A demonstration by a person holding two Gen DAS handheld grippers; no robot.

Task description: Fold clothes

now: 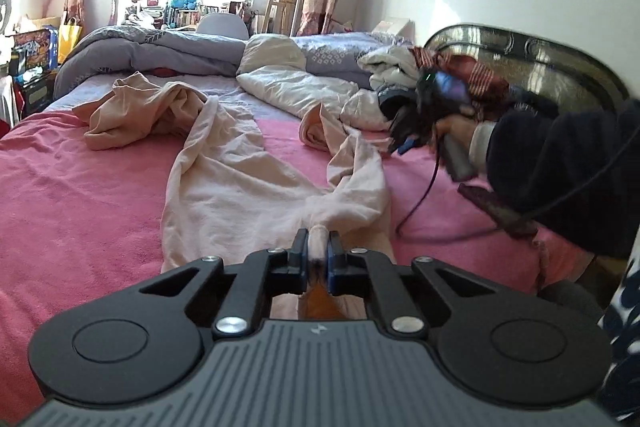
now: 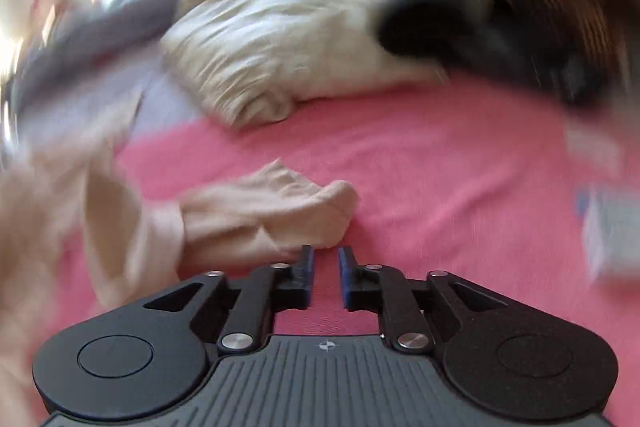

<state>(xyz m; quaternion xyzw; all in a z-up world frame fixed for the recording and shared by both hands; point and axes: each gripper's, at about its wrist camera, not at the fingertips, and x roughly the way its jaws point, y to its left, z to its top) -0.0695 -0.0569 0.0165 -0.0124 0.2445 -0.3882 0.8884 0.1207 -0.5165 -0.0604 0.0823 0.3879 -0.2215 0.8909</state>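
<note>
**Pale Trousers Spread on the Bed, One End Pinched**

At nine o'clock of the left wrist view: bare pink bed cover (image 1: 80,195), with a peach garment (image 1: 132,111) bunched in a heap toward ten o'clock, lying loose and unheld. Behind it, at eleven, a grey quilt (image 1: 160,51) rolled up against the window end.

At centre: pale pink trousers (image 1: 224,187), legs running away toward twelve and one o'clock, creased but roughly lengthwise on the bed. At six o'clock, left tool (image 1: 319,247) clamped on a gathered fold of the near end of those trousers, cloth squeezed between the blue pads. Probably gripped there to anchor the near end while the legs get drawn straight or brought over.

At one o'clock: cream bedding (image 1: 296,87) crumpled beside the far leg, whose cuff (image 1: 316,131) lies curled over on itself.

At three o'clock: right tool (image 1: 404,143) carried by a hand (image 1: 452,125) in a dark sleeve (image 1: 560,163), hovering near that far leg, blurred. From its own wrist view, right tool (image 2: 326,255) with jaws slightly apart and nothing between them, the curled cuff (image 2: 280,211) just off its left fingertip at eleven o'clock. Heavy blur there, suggesting quick travel; likely bound for the cuff, though not settled. Trousers not lying folded.
</note>
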